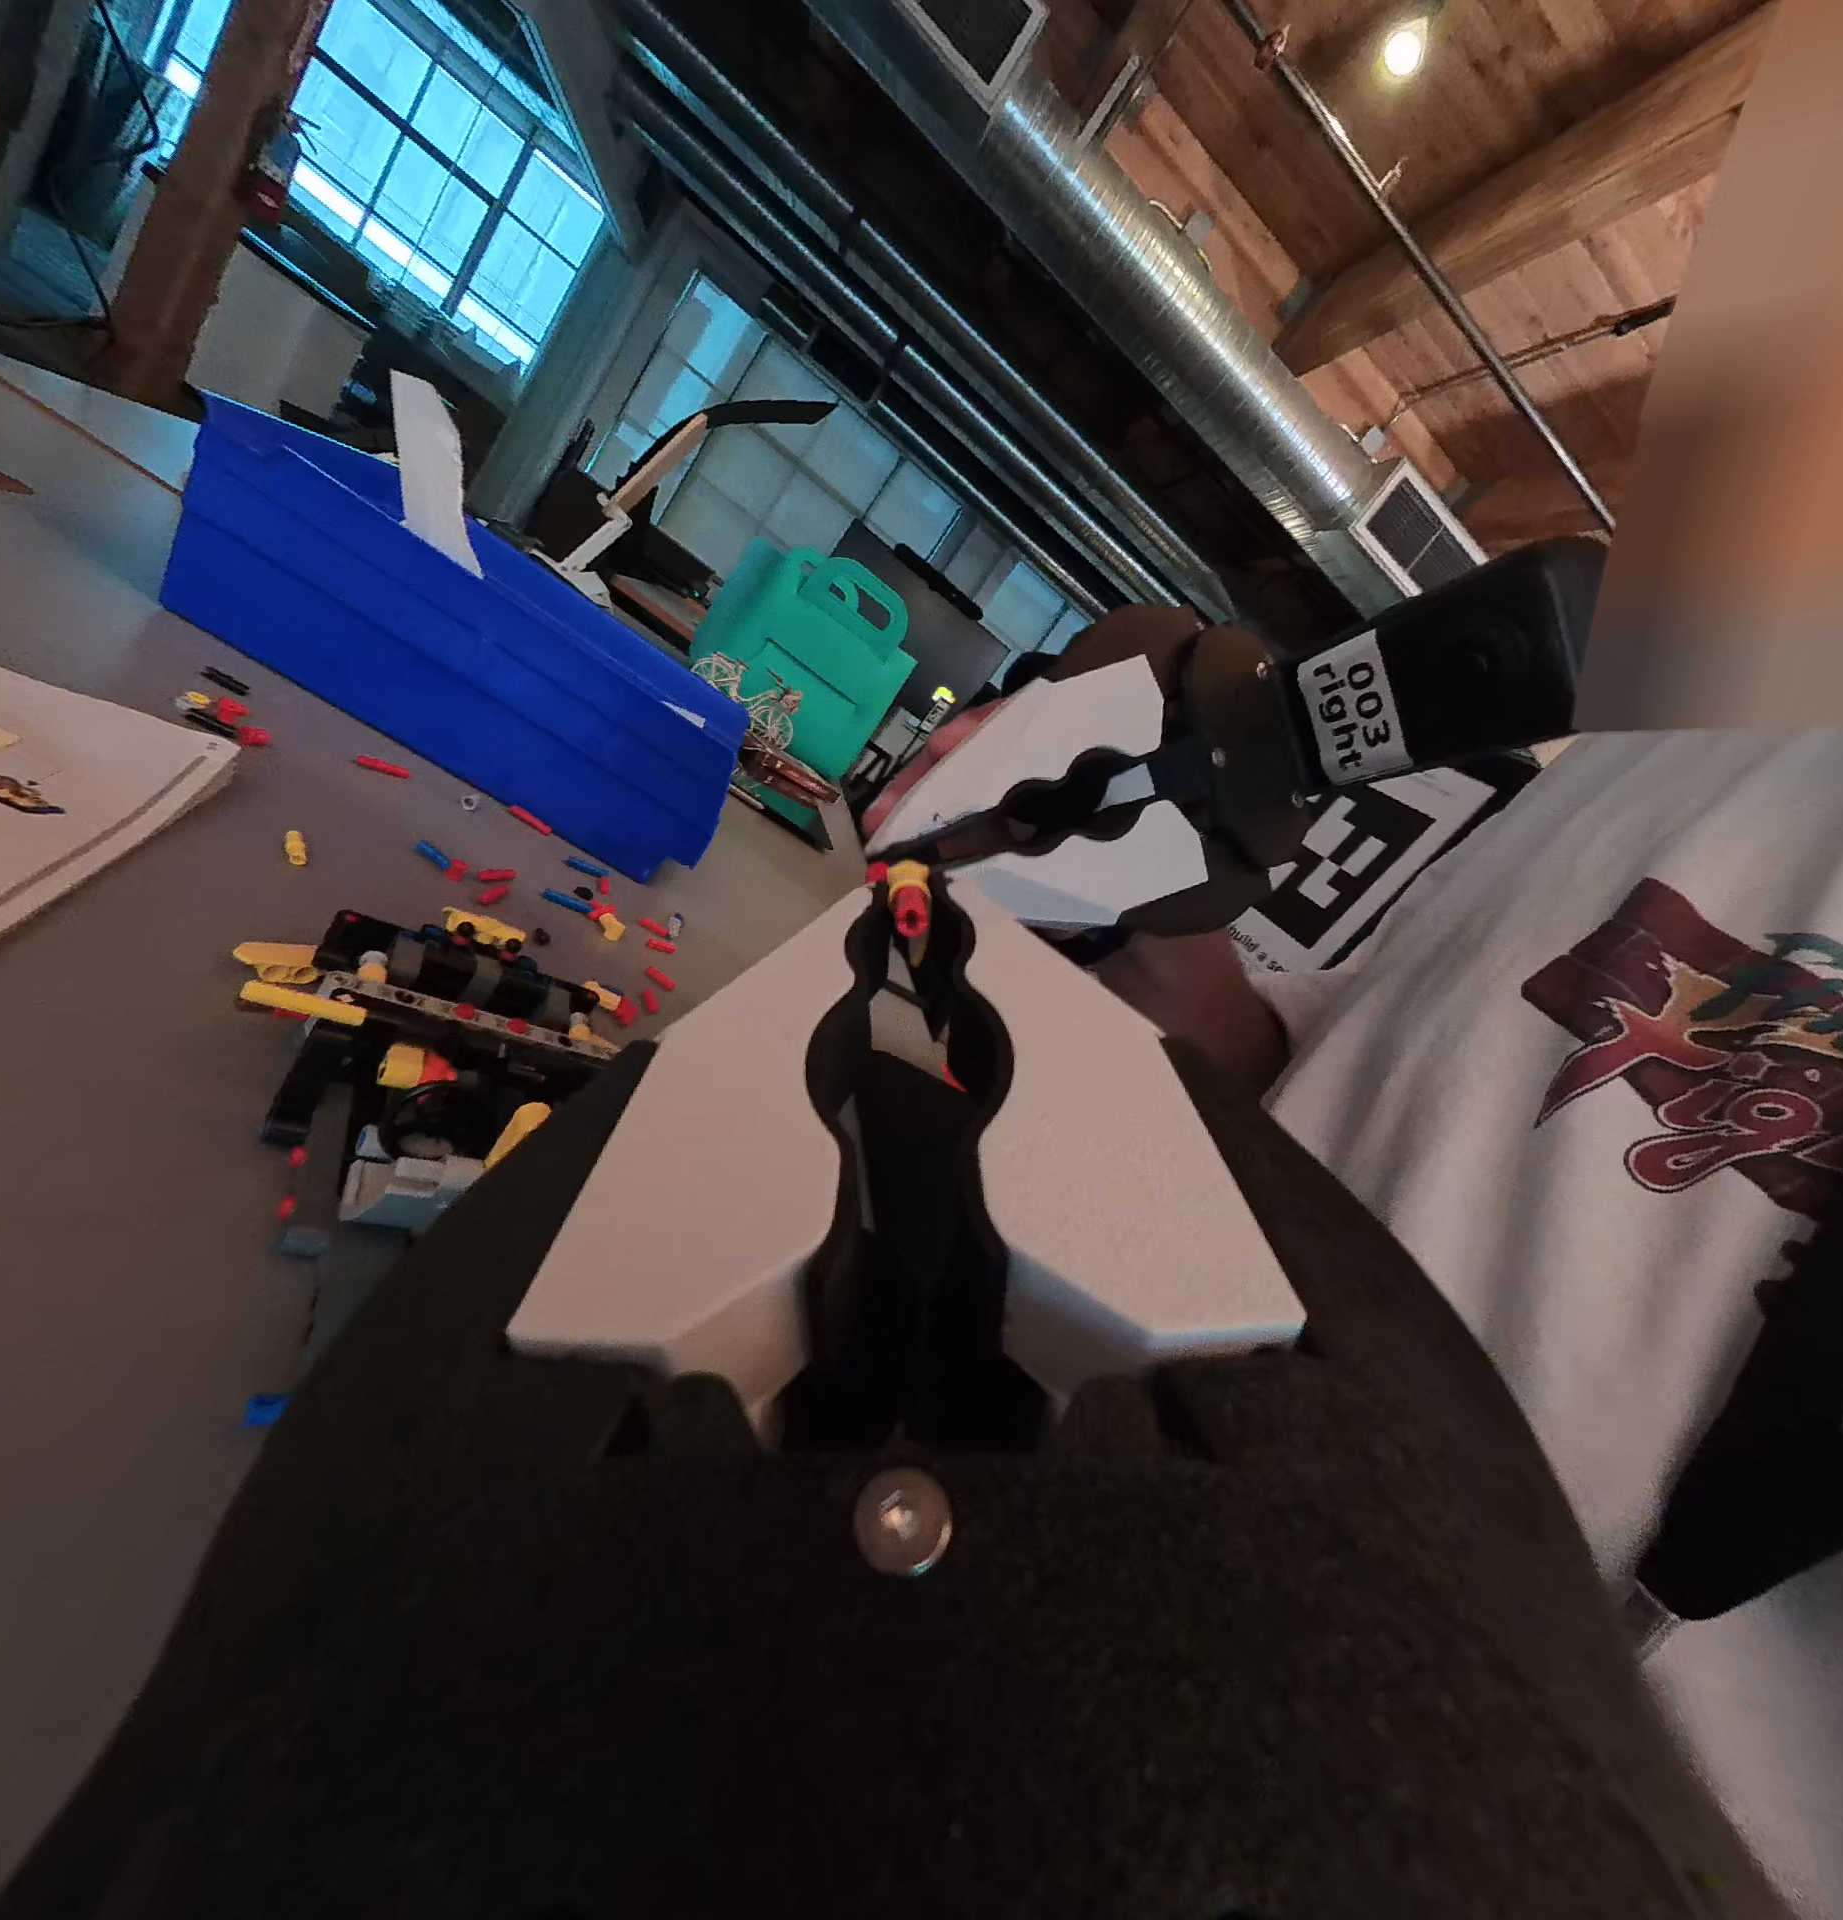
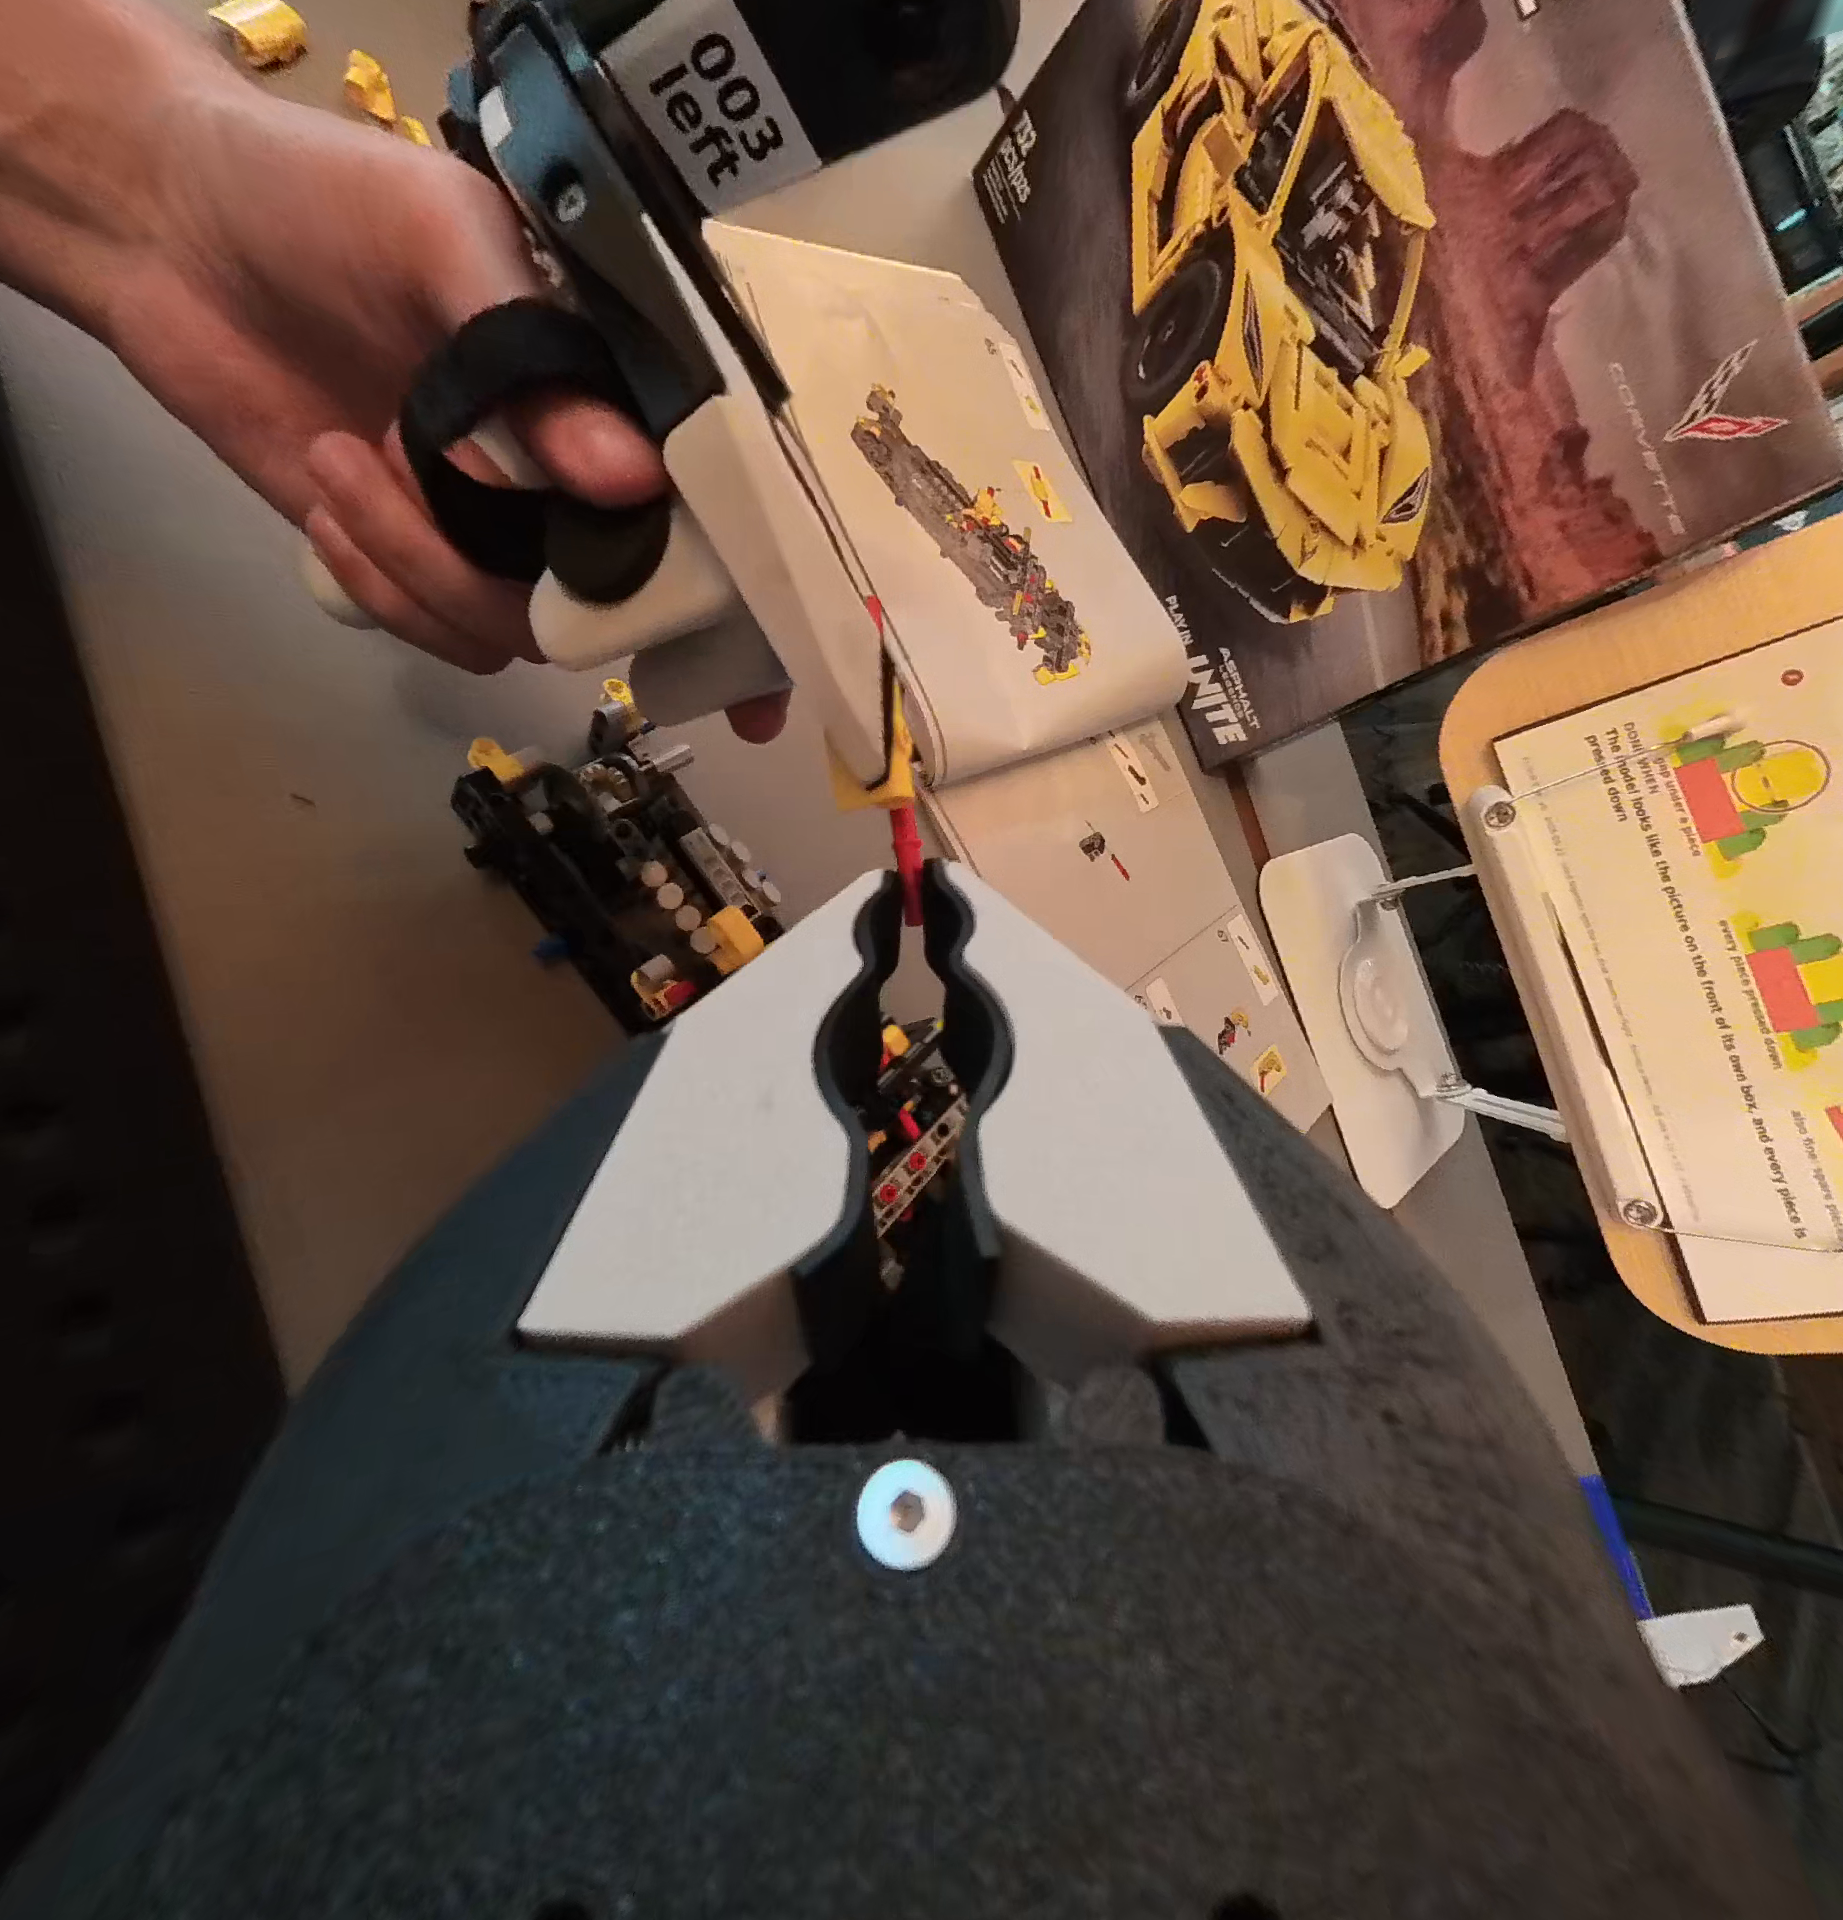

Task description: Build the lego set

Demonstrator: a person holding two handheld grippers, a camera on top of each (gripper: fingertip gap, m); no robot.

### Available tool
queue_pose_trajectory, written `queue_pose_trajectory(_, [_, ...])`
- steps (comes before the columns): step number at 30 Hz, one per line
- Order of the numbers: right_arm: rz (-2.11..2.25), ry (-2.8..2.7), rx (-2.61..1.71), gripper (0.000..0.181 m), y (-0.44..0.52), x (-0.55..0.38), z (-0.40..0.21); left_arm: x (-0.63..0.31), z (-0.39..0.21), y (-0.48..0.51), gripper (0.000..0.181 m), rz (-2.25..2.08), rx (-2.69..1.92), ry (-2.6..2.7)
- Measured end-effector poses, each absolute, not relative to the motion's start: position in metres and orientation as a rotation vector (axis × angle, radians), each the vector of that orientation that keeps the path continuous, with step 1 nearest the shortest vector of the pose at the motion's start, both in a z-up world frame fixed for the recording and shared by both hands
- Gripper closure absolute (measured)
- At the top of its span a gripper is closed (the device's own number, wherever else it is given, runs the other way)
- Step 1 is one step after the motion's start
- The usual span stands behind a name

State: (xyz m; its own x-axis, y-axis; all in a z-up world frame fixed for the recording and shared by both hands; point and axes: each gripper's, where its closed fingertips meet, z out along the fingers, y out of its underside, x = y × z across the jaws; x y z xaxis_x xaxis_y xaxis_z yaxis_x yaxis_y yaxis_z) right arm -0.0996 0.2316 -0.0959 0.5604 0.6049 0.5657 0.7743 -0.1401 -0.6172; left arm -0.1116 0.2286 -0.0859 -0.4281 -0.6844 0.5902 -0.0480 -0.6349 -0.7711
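My left gripper [image 1: 901,896] pinches a yellow connector [image 1: 904,875], my right gripper [image 2: 909,894] a tiny, stiff, slippery red pin [image 2: 906,847]; both jaws pressed together.

Loft workshop: exposed metal duct [image 1: 1156,260], timber ceiling [image 1: 1499,208], factory windows [image 1: 429,197].

Loose pegs [image 1: 543,883] and chassis [image 1: 449,997] crowd table [image 1: 86,1195].

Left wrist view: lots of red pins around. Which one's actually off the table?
The red pin pushed into the yellow piece, pinched where the left gripper and right gripper meet. The other loose red pins lie on the grey table.
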Motion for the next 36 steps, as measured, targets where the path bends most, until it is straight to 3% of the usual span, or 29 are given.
queue_pose_trajectory(19, [-0.166,-1.094,-1.838,0.178,0.228,-0.100,-0.097,-0.111,-0.089,0.229,0.174,-2.017,-1.348,1.087])
queue_pose_trajectory(36, [0.236,-1.133,-1.972,0.179,0.207,-0.108,-0.119,-0.116,-0.109,0.204,0.174,-1.630,-1.157,1.480])
